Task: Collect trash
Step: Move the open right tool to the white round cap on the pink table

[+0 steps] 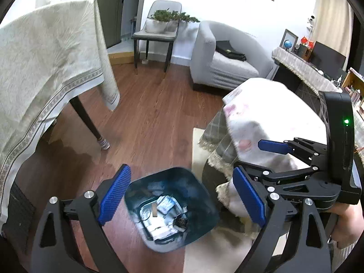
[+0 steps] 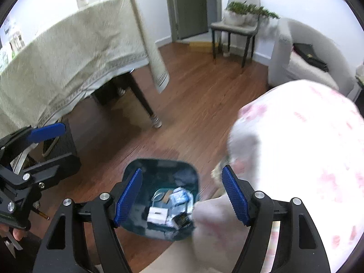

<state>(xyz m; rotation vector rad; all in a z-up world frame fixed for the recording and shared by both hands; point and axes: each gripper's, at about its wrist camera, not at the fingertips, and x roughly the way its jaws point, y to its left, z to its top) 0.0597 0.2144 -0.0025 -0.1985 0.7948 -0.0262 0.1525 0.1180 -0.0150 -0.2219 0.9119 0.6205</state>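
- Right, both grippers hang over the bin (image 1: 171, 207), a dark blue tub standing on the wood floor (image 1: 154, 113).
- Left gripper (image 1: 182, 198) is released, its blue pads spread wide, nothing between them; the bin shows below in the gap.
- Right gripper (image 2: 182, 195) is released too, jaws apart and empty, the bin again below and between them.
- In the left view the right gripper (image 1: 252, 157) sits off to the right, jaws parted, a hand (image 1: 348, 225) on its body.
- In the right view the left gripper (image 2: 41, 150) shows at the left edge.
- Trash (image 2: 170, 207) lies at the bottom of the bin: white and pale blue wrappers, a small white box, a dark scrap, over something shiny.
- Just right of the bin, a pink-and-white cloth (image 2: 307, 159) drapes a low piece, a fringed check cloth (image 1: 218, 136) under it.
- Far left, a table (image 2: 141, 97) under a pale tablecloth (image 2: 75, 56).
- Far side: a chair (image 1: 157, 34) bearing potted greenery (image 1: 170, 16), and a grey armchair (image 1: 225, 56).
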